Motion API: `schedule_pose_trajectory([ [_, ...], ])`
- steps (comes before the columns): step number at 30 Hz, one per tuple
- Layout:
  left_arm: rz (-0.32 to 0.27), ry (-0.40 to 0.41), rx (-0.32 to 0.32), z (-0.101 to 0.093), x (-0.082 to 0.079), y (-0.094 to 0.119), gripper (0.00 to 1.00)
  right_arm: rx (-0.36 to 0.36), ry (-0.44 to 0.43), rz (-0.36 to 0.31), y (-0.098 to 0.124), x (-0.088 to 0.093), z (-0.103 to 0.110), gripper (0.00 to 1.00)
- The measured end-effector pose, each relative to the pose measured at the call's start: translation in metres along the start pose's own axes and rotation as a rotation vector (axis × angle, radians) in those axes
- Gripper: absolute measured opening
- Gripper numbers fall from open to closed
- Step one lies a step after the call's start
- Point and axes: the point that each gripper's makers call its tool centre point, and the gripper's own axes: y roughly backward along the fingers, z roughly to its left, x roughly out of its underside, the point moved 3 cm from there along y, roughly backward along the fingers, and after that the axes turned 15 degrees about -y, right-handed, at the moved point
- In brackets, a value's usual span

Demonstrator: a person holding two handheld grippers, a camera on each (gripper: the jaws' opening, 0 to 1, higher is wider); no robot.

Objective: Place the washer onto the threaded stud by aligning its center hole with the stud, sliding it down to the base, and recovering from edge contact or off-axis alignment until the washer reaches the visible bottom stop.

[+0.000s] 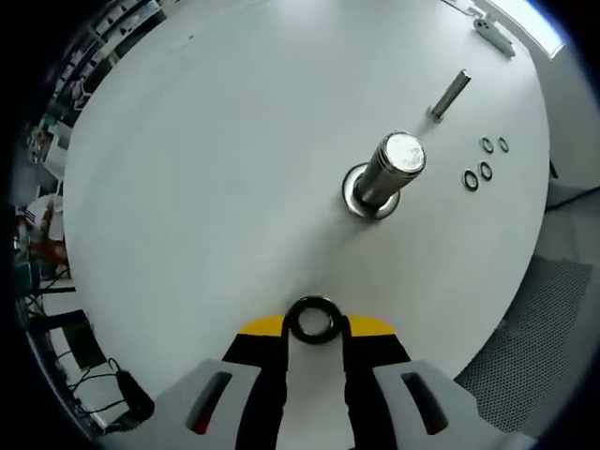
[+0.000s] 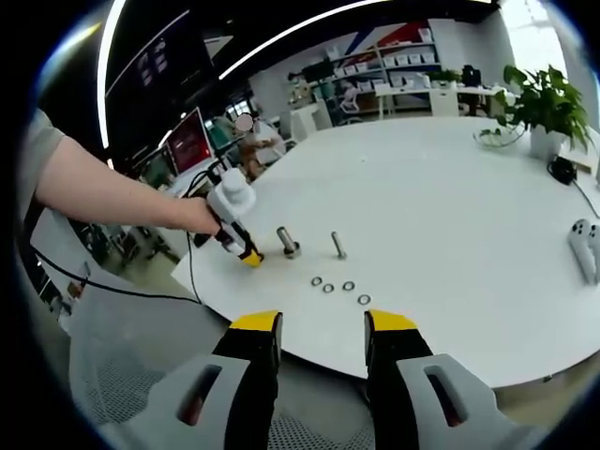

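In the left gripper view my left gripper (image 1: 315, 323) is shut on a dark ring washer (image 1: 313, 320), held at its yellow tips above the white table (image 1: 206, 187). Ahead and to the right stands a thick silver threaded stud (image 1: 389, 171) on a round base. A thinner stud (image 1: 451, 94) stands farther back. In the right gripper view my right gripper (image 2: 322, 326) is open with nothing between its fingers, off the table's near edge. There the left gripper (image 2: 246, 251), held by a person's hand, hovers just left of the thick stud (image 2: 287, 243), with the thin stud (image 2: 337, 246) to the right.
Several loose washers (image 1: 483, 165) lie right of the studs, also seen as washers (image 2: 338, 289) near the table's front edge. A potted plant (image 2: 546, 112), a black object (image 2: 562, 171) and a white controller (image 2: 587, 246) sit at the right. Shelves and monitors stand behind.
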Motion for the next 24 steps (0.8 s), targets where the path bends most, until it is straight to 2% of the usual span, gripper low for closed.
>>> schedule_pose_trajectory([
  [7, 0.004, 0.005, 0.017, -0.003, 0.001, 0.001, 0.19, -0.002, 0.0, -0.002, 0.0, 0.0, 0.0, 0.37],
  [10, 0.017, -0.041, 0.011, -0.006, 0.001, 0.001, 0.19, -0.001, -0.001, -0.001, 0.0, 0.0, 0.0, 0.37],
  [16, 0.014, -0.046, 0.016, -0.007, 0.001, 0.003, 0.19, -0.001, -0.002, -0.002, 0.0, 0.0, 0.0, 0.37],
  [20, 0.018, -0.086, 0.003, -0.007, 0.001, 0.005, 0.19, -0.002, -0.001, -0.001, 0.0, 0.0, 0.0, 0.37],
  [24, 0.001, -0.089, 0.003, -0.006, -0.001, 0.012, 0.19, -0.004, 0.005, 0.01, -0.001, 0.001, 0.001, 0.37],
])
